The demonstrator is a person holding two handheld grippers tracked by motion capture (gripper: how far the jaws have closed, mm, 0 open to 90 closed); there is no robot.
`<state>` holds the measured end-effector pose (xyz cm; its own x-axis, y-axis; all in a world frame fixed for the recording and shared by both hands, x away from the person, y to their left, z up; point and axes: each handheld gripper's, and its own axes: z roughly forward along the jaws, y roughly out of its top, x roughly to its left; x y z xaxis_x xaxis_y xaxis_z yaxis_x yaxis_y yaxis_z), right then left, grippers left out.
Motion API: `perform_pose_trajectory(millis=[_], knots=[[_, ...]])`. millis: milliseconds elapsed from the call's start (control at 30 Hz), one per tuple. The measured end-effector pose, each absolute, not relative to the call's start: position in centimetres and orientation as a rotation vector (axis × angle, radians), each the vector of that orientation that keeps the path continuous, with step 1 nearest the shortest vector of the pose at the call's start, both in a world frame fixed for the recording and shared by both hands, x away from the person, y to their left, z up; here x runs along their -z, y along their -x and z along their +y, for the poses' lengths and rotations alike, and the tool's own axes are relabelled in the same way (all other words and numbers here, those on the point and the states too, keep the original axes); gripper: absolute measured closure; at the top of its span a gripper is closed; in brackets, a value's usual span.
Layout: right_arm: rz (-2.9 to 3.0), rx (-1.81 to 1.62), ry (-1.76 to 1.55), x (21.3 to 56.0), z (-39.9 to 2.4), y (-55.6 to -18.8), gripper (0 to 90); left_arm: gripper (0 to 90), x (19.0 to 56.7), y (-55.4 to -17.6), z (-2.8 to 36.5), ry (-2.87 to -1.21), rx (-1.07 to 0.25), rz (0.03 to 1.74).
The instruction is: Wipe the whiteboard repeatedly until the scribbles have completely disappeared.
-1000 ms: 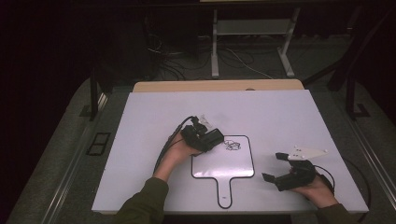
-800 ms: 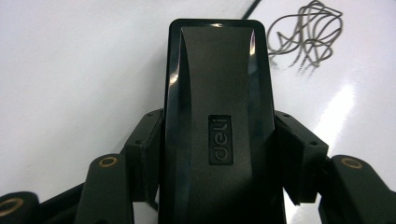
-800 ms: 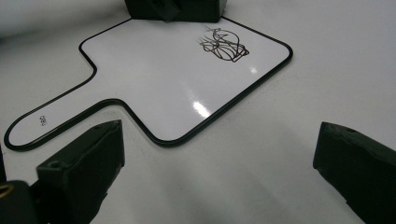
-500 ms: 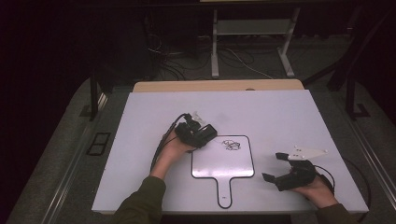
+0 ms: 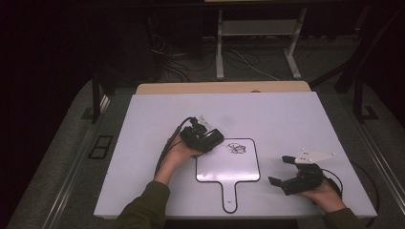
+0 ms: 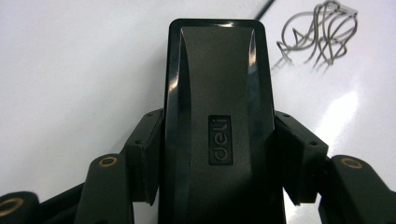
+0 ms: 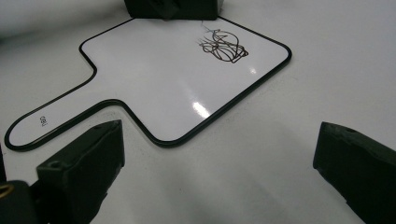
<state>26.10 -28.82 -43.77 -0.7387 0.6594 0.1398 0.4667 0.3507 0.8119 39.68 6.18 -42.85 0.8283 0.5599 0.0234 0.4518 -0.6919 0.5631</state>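
A white paddle-shaped board (image 5: 229,167) with a black rim lies on the table, handle toward me. A dark scribble (image 5: 237,148) sits near its far edge. My left gripper (image 5: 207,140) hovers at the board's far left corner, shut on a black eraser (image 6: 217,116) marked "deli". In the left gripper view the scribble (image 6: 320,30) lies just ahead and right of the eraser. My right gripper (image 5: 279,170) rests open to the right of the board, with nothing between its jaws. The right gripper view shows the board (image 7: 177,79) and the scribble (image 7: 224,46) ahead.
The white tabletop (image 5: 143,191) spreads wide around the board. A tan strip (image 5: 219,88) runs along its far edge. Beyond it are a metal stand (image 5: 258,28) and cables on the dark floor.
My left gripper with the eraser has shifted slightly left, away from the scribble. The right gripper has not moved.
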Motion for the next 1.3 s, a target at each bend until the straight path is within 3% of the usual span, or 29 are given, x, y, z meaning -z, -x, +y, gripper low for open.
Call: perform_pose_trajectory(millis=[233, 733, 1033, 1300], knots=[[2.398, -1.336, -1.021, 43.7, -28.8, -26.1, 0.9, 39.4, 42.9, -40.4, 7.2, -2.437, -0.316, 0.792], [2.399, -1.33, -1.017, 43.8, -28.8, -26.1, 0.9, 39.3, 42.8, -39.6, 6.2, -2.477, -0.303, 0.742], [2.4, -1.331, -1.016, 43.8, -28.8, -26.1, 0.9, 39.3, 43.0, -40.8, 7.2, -2.434, -0.318, 0.804], [2.398, -1.331, -1.017, 43.8, -28.8, -26.1, 0.9, 39.3, 42.9, -39.1, 6.2, -2.472, -0.283, 0.739]])
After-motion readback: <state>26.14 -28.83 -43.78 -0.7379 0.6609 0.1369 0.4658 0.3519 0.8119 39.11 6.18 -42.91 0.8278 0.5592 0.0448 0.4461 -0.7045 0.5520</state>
